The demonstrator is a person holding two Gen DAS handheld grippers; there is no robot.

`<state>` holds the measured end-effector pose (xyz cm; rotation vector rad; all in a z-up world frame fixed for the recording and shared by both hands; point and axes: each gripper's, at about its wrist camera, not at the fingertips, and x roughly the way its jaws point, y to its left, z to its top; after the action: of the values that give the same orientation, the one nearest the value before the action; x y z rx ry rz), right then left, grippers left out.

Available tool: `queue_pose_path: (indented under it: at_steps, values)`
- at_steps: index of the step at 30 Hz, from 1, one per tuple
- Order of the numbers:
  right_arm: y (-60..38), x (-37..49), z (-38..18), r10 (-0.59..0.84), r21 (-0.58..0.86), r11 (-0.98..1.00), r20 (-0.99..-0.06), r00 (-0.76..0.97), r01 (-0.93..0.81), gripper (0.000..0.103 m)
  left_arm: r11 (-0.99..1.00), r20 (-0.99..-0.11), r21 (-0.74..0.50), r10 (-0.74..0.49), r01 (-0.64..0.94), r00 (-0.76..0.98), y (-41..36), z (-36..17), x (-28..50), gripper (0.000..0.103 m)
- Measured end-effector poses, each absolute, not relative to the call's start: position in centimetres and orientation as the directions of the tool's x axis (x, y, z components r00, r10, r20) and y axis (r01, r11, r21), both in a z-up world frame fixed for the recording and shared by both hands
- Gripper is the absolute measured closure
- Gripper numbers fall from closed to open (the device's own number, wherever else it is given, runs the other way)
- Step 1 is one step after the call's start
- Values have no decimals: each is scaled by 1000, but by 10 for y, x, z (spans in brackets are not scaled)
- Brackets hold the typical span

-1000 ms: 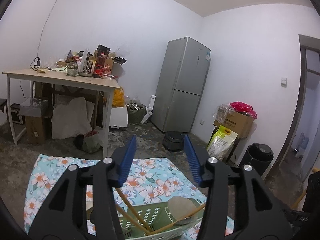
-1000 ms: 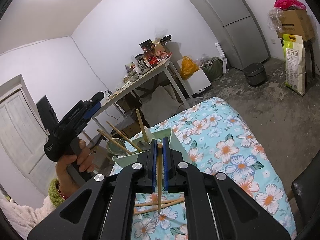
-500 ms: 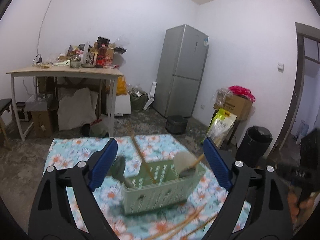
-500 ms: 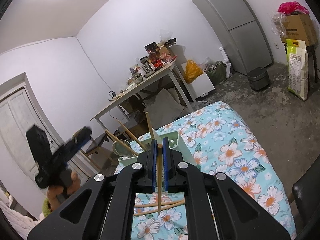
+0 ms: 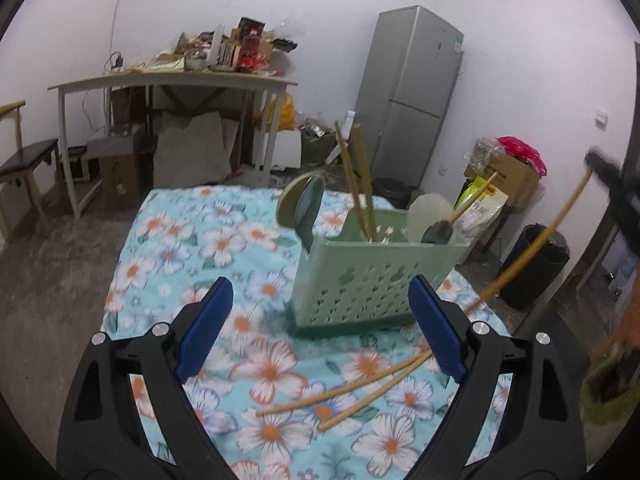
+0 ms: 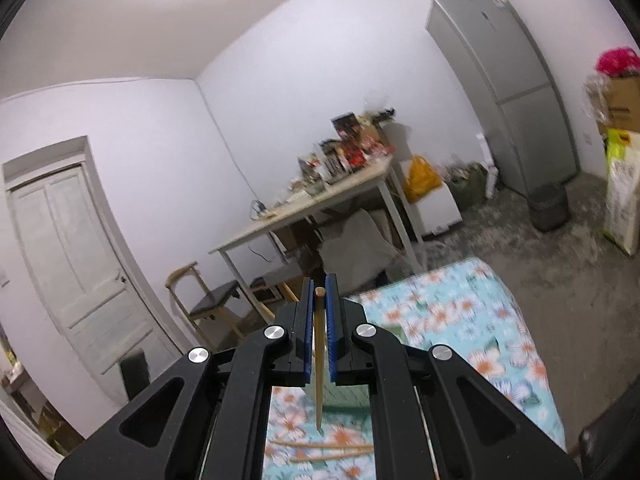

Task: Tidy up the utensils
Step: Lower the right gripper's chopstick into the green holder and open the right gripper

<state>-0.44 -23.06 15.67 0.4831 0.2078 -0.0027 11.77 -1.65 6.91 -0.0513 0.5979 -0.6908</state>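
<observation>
A pale green perforated basket (image 5: 372,276) stands on the floral cloth (image 5: 192,248). It holds two upright chopsticks (image 5: 360,184), a spoon (image 5: 304,204) and a ladle (image 5: 438,230). Two loose chopsticks (image 5: 360,384) lie on the cloth in front of it. My left gripper (image 5: 320,300) hangs open just short of the basket, above those loose chopsticks, with nothing between its fingers. My right gripper (image 6: 319,286) is shut on a single chopstick (image 6: 319,364) that hangs point down over the cloth. That chopstick (image 5: 540,236) also shows slanting in the air right of the basket.
A cluttered white table (image 5: 172,80) and a wooden chair (image 5: 24,160) stand behind the cloth, a grey fridge (image 5: 412,96) further right. A black bin (image 5: 536,264), a cardboard box (image 5: 512,176) and a yellow bag (image 5: 480,204) sit by the right wall. A white door (image 6: 76,264) is at left.
My left gripper has drawn back from above the basket and sunk towards the cloth, its jaws spreading wide. My right gripper has risen with the chopstick still in it.
</observation>
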Motion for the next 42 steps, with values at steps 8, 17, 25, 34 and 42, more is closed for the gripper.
queue_pose_path:
  at_steps: [8,17,25,34,42]
  values:
    - [-230,7,215,66,365,931,-82,994,-32,97,819,-597,-160,-524,550,607,-32,51,112,18]
    - [-225,39,238,33,246,969,-91,995,-9,97,881,-713,-69,-372,468,594,-48,37,125,18]
    - [-216,77,228,-21,160,986,-145,989,44,97,917,-756,-52,-295,394,585,-43,30,139,18]
    - [-199,118,196,-66,65,994,-235,970,84,97,929,-757,-14,-252,370,603,-41,30,141,18]
    - [-203,127,180,-37,114,991,-314,949,76,70,932,-754,4,-235,361,613,-41,30,140,18]
